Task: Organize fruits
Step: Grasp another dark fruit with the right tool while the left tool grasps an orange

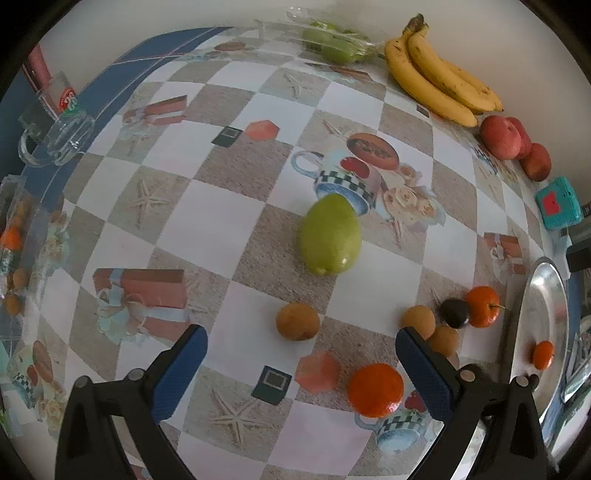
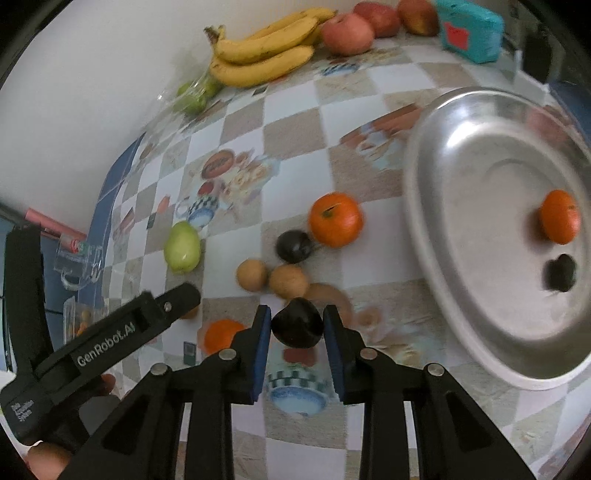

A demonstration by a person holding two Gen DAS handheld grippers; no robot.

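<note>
Steel plate (image 2: 436, 229) at three o'clock holding a tangerine (image 2: 559, 216) and dark plum (image 2: 560, 272), right claw (image 2: 297, 325) clamped on another plum (image 2: 297, 323), left claw (image 1: 301, 343) spread apart over the desk (image 1: 258, 166)

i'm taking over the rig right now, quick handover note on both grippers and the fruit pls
Right gripper: shut on a dark plum, just clamped.
Left gripper: open, nothing between its pads, above the table.
Done: one orange and one dark plum lie in the metal tray.
Left on the checked tablecloth: green pear, two oranges, one more dark plum, three small brown fruits.
Bananas and red apples lie along the wall.
Likely next: carry the held plum to the tray.
</note>
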